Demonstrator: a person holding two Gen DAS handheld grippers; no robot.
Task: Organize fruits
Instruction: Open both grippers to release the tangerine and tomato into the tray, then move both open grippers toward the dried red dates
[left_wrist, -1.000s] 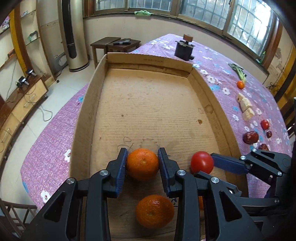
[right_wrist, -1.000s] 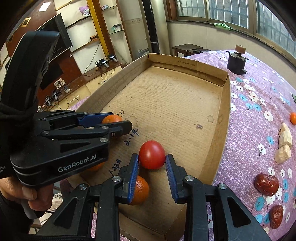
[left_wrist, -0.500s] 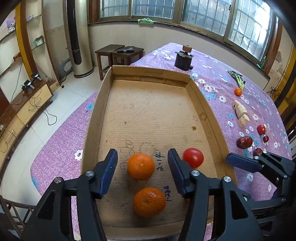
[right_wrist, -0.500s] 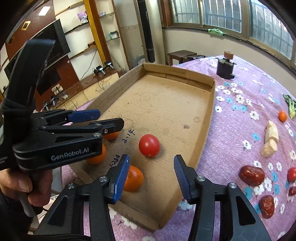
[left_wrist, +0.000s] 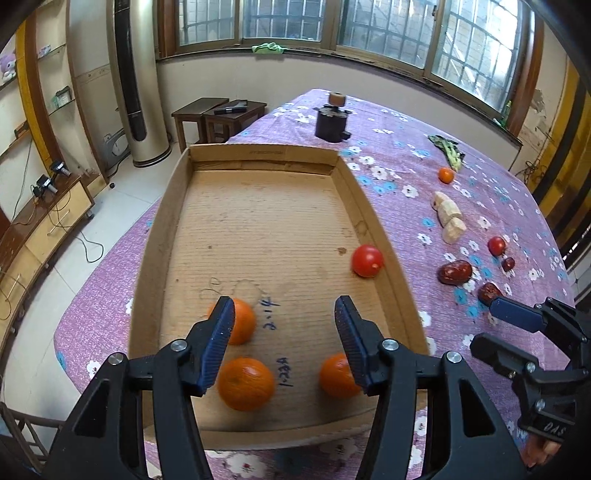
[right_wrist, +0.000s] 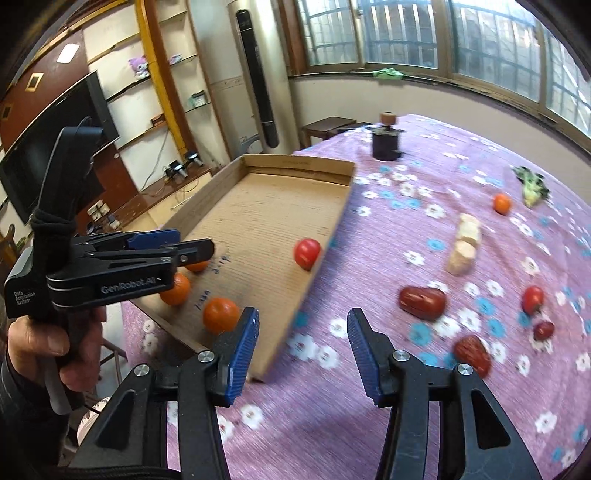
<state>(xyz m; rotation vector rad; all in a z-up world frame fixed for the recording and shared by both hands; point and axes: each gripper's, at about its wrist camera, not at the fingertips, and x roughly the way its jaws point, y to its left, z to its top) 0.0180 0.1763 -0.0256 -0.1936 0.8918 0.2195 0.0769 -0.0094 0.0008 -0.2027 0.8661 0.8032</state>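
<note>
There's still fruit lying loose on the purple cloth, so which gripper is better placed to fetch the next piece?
Right. The right gripper is open over the cloth with the big red date just ahead of it. The left gripper is open too, but hangs over the cardboard tray.

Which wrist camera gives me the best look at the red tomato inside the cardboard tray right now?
The left wrist view: the tomato sits unobstructed and fairly sharp by the right wall of the cardboard tray, its small tip visible. The right wrist view shows the same tomato smaller and motion-blurred, against that wall.
</note>
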